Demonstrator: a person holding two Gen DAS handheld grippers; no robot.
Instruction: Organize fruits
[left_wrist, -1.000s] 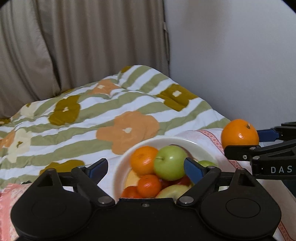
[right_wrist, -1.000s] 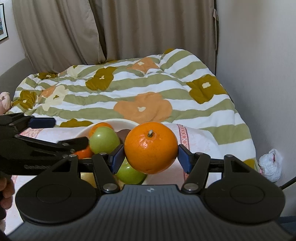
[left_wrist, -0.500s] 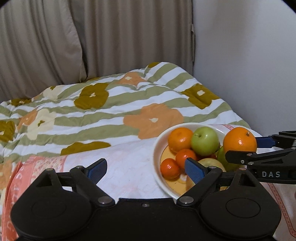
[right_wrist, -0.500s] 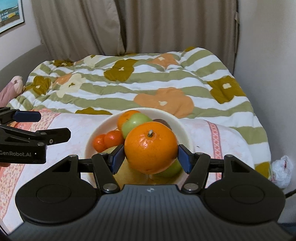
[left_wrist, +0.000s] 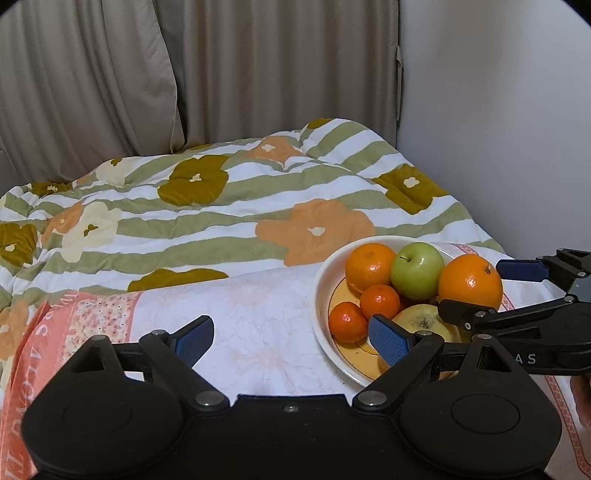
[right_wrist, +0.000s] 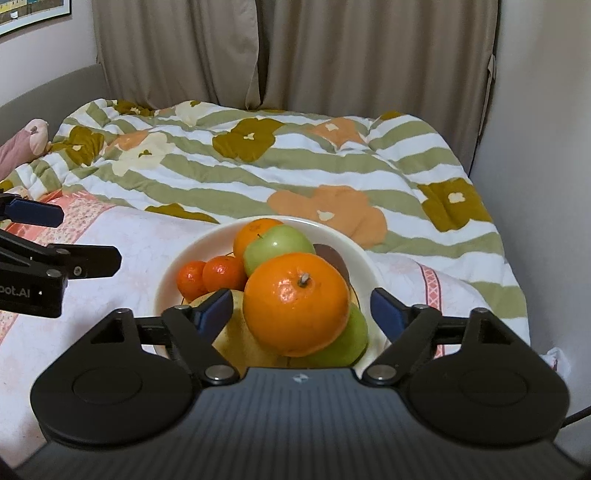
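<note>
A white bowl (right_wrist: 168, 275) (left_wrist: 322, 295) on the cloth holds a green apple (right_wrist: 277, 243) (left_wrist: 417, 269), oranges, two small tangerines (right_wrist: 192, 275) (left_wrist: 347, 321), a yellow fruit and another green apple (right_wrist: 347, 339). A large orange (right_wrist: 295, 302) (left_wrist: 469, 282) rests on top of the pile, between the spread fingers of my right gripper (right_wrist: 301, 310). The pads stand apart from it, so the gripper is open. My left gripper (left_wrist: 291, 336) is open and empty, left of the bowl above the cloth.
A pink-and-white cloth (left_wrist: 236, 321) covers the surface under the bowl. A striped floral quilt (right_wrist: 295, 173) lies behind it. Curtains (left_wrist: 258, 74) hang at the back, and a white wall (left_wrist: 498, 129) is at the right.
My right gripper carried the large orange over the bowl, set it on the pile and opened. My left gripper moved left, away from the bowl.
</note>
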